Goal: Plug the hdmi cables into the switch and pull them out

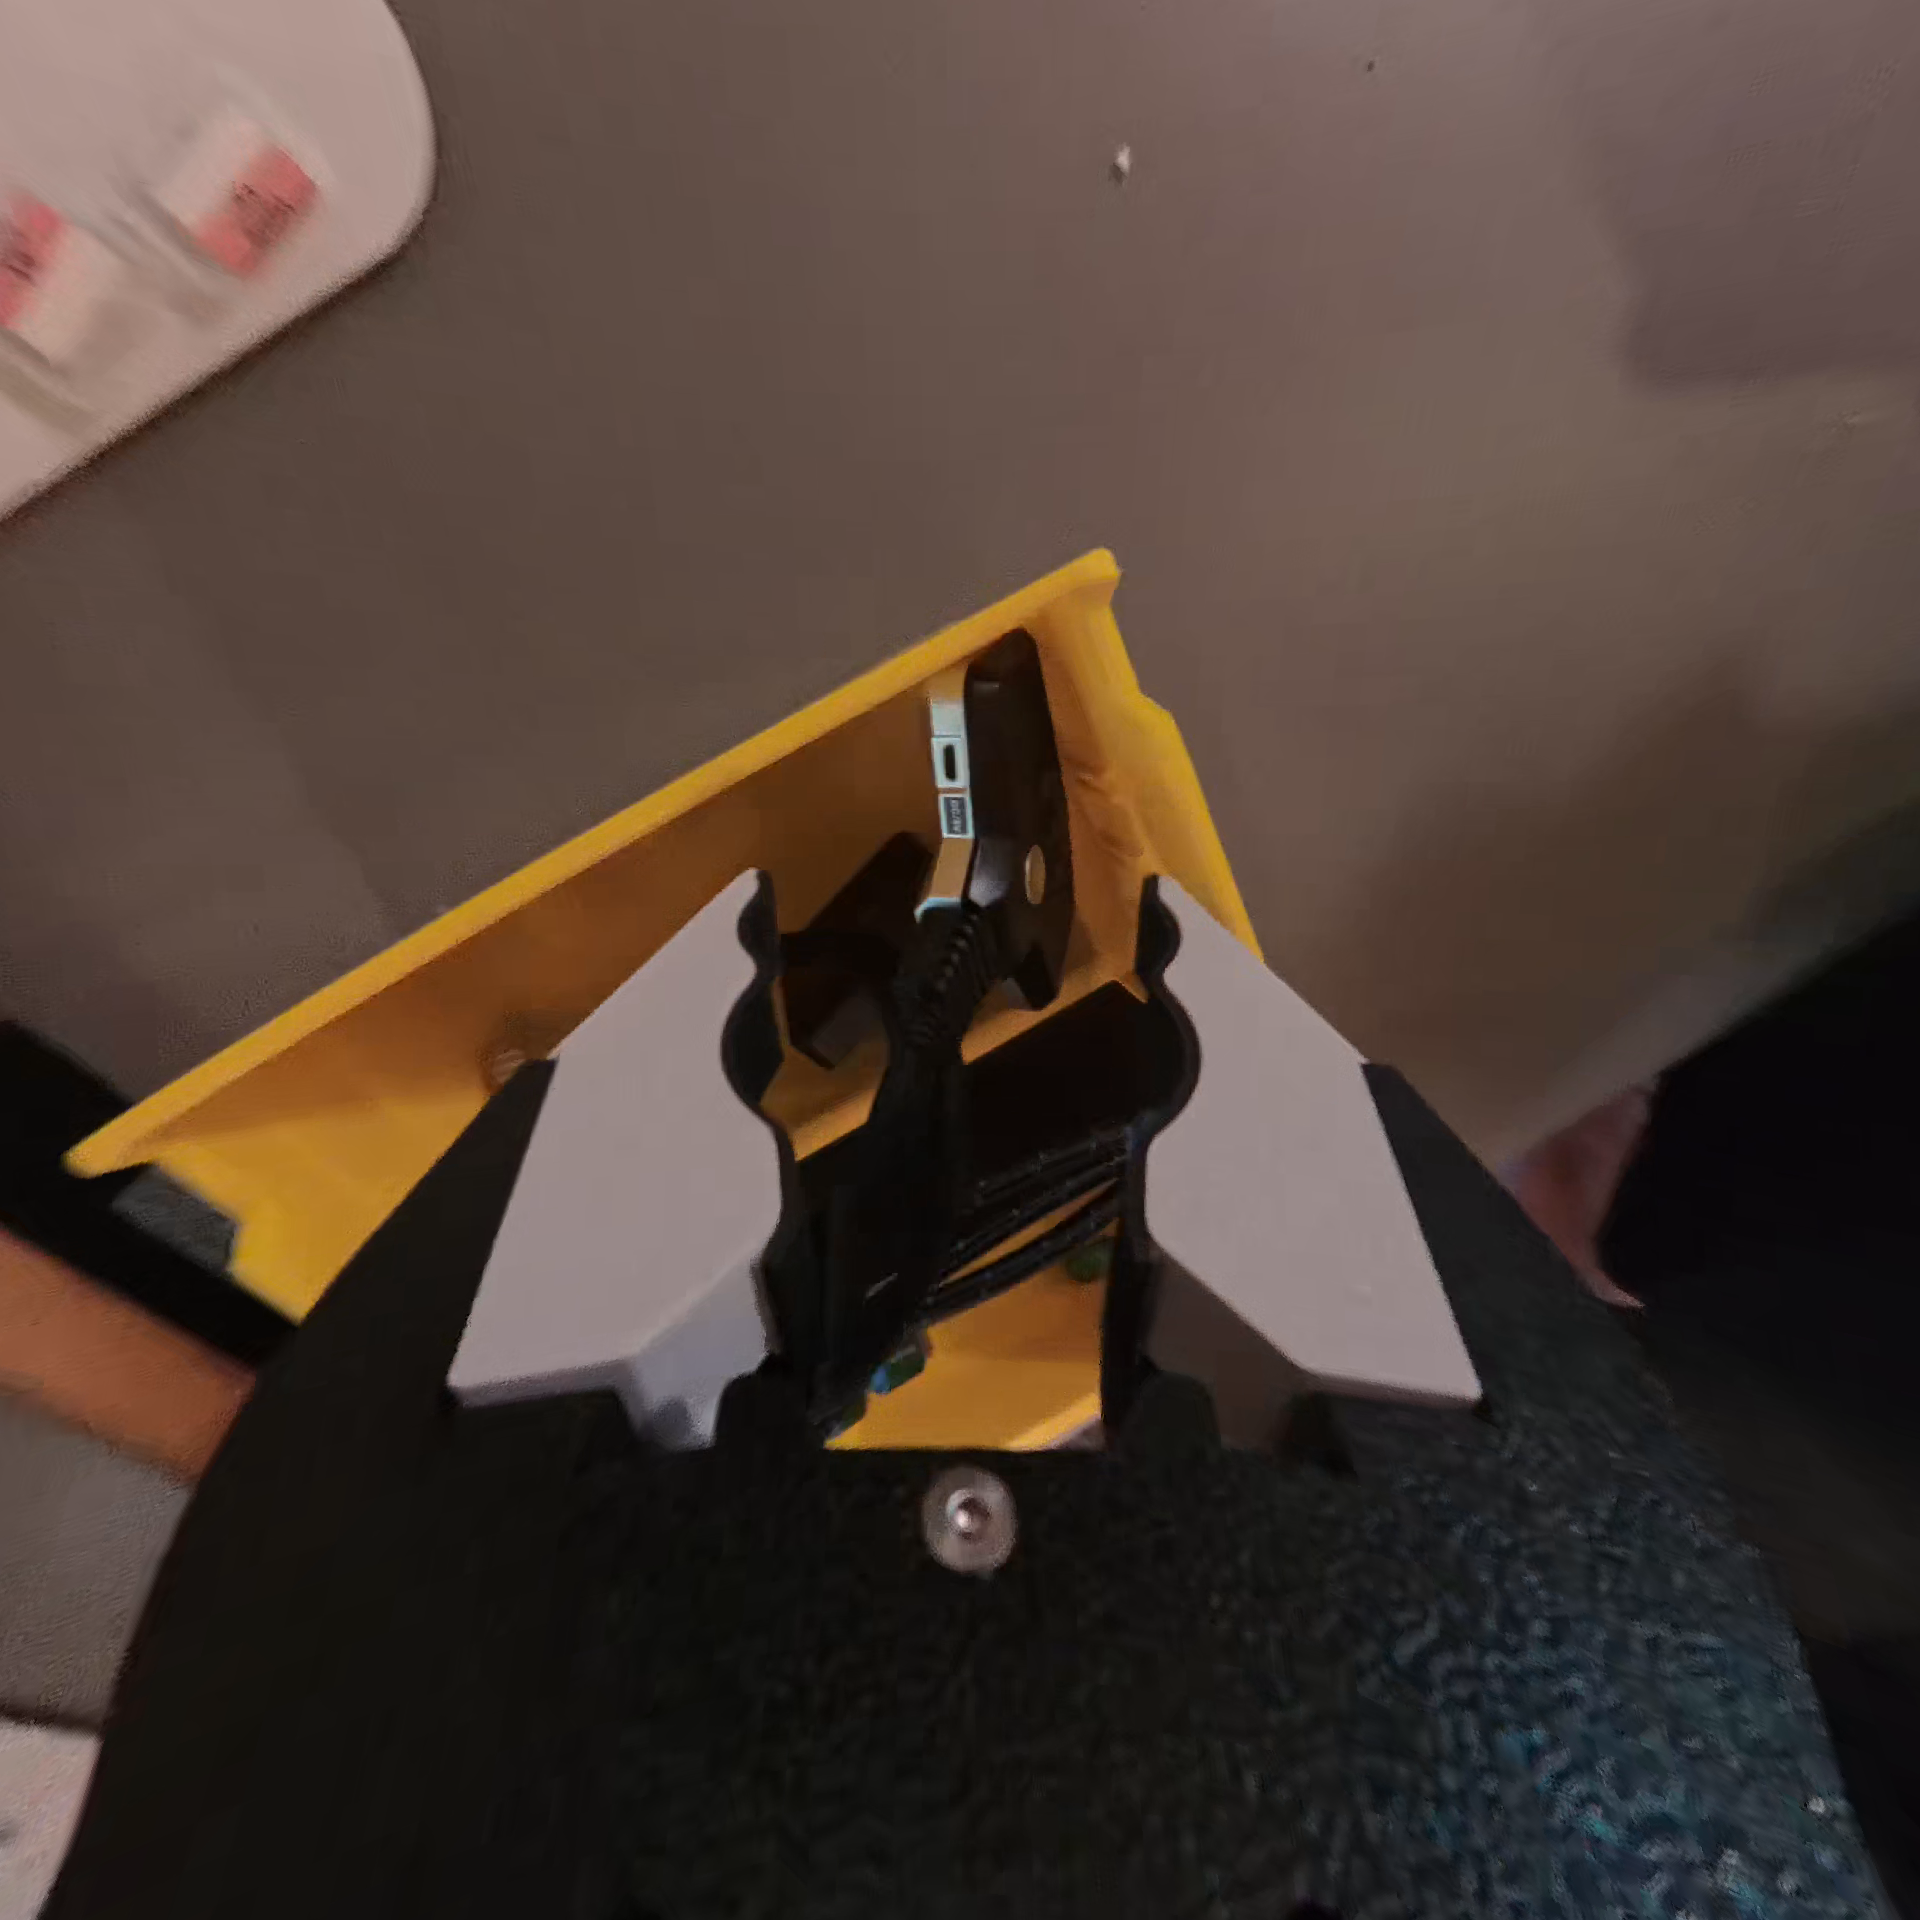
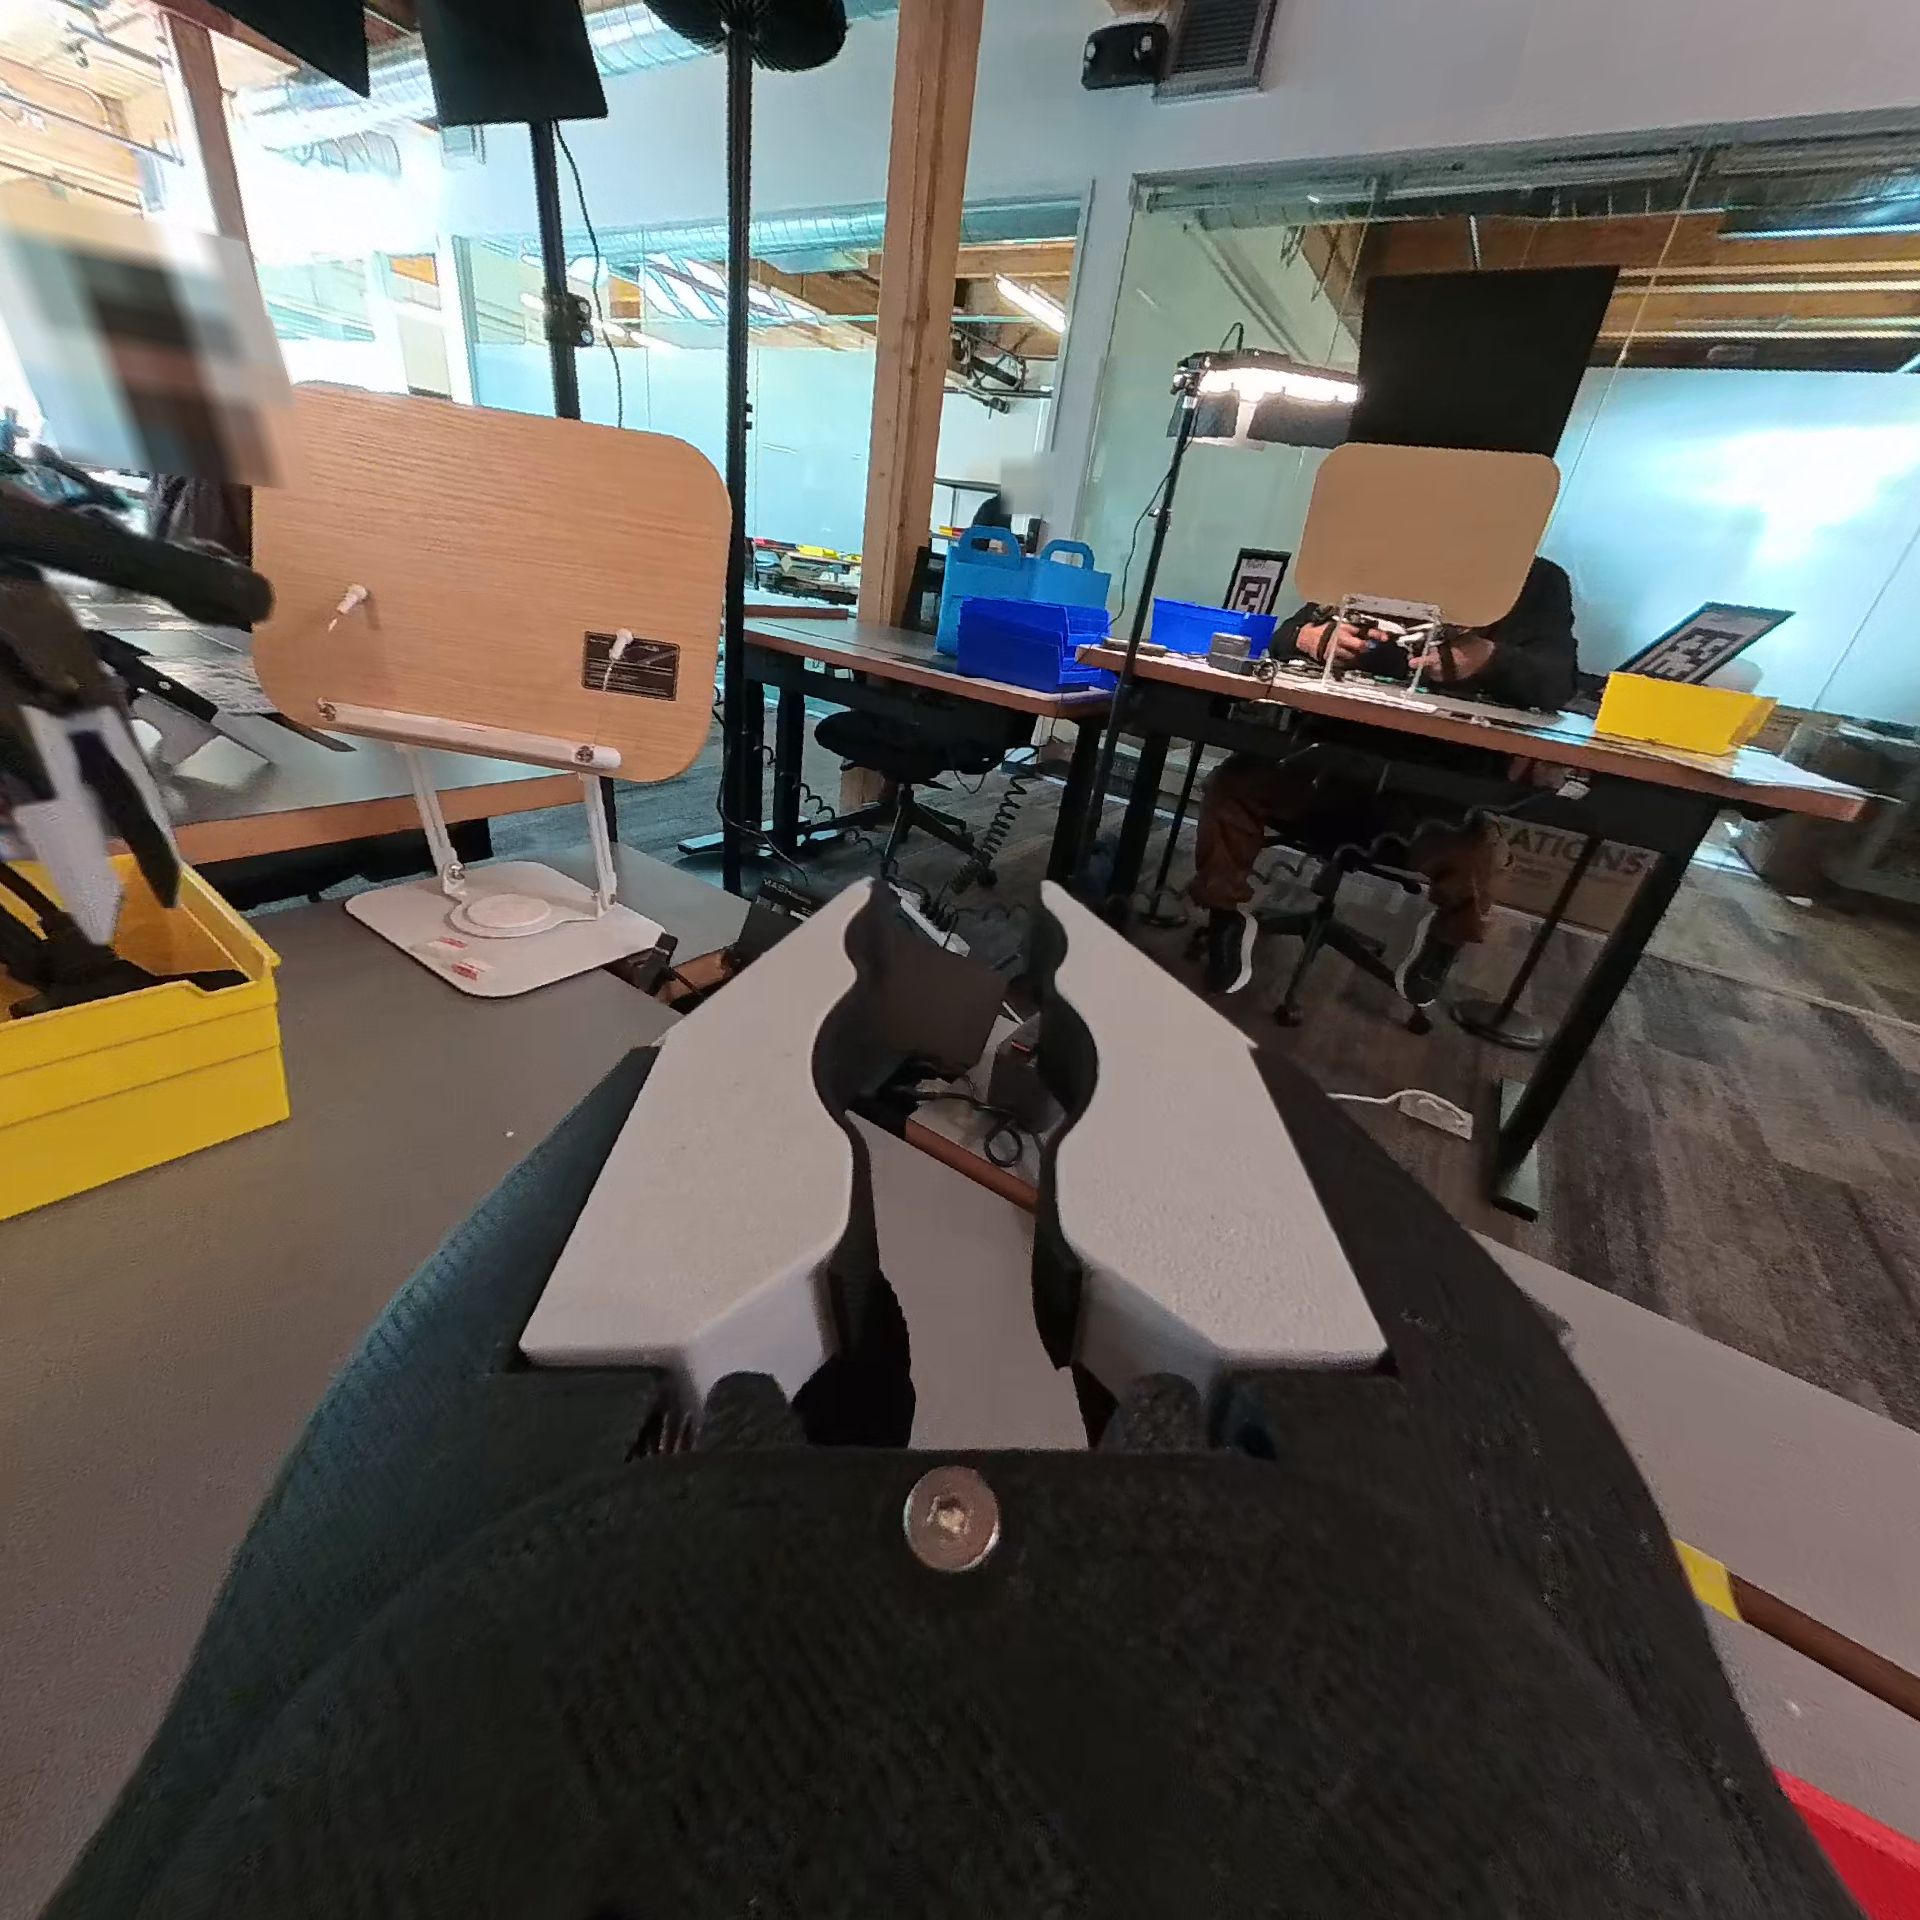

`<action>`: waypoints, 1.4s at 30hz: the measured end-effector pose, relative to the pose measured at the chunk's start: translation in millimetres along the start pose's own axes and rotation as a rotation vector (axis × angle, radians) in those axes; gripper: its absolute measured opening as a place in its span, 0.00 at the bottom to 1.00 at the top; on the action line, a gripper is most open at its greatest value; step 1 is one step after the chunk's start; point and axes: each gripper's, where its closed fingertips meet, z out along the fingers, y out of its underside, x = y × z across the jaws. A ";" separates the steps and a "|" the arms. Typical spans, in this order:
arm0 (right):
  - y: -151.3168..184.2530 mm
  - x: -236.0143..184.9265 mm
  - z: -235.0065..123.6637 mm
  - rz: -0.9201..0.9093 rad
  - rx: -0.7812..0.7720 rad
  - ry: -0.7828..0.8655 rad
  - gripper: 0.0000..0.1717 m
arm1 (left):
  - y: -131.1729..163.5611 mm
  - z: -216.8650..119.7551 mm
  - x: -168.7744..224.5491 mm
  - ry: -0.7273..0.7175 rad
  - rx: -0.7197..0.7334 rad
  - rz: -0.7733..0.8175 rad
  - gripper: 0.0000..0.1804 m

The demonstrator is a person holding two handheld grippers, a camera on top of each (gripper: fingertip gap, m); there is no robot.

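1. While the left gripper [image 1: 956,935] hangs over the yellow bin [image 1: 644,831], its fingers are spread wide with nothing pinched. The black cables [image 1: 925,1039] just run up between them without either pad touching.
2. The switch [image 1: 987,790] stands on edge in the far corner of the bin, tight against the right-hand wall, with a braided cable reaching its lower end. A loose black plug [image 1: 852,956] lies just left of it. Pretty cramped in that corner. The bin walls close in on two sides, so the free room is toward the left part of the bin floor.
3. Outside the bin it's plain grey desk [image 1: 1247,364], open beyond the far wall. A white stand base [image 1: 156,208] sits off at the upper left, well apart.
4. The right gripper [image 2: 951,925] is held in the air past the desk edge [image 2: 966,1153], fingers only narrowly apart and not holding anything. You see floor clutter through the gap.
5. The right wrist view gives what the left one doesn't. The bin [image 2: 135,1049] is actually stacked on another yellow one near the desk's left side, with the left gripper [image 2: 94,831] poking down into it. There's also the wooden board on the white stand [image 2: 488,582], lots of bare desk between bin and right gripper, plus other desks and a seated person [image 2: 1455,665] farther back.
6. Only the left wrist view shows the switch itself.
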 end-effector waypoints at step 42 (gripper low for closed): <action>7.7 -3.6 -11.6 -0.150 -0.089 -0.025 0.08 | -106.6 -169.4 270.7 -0.088 1.138 0.665 0.10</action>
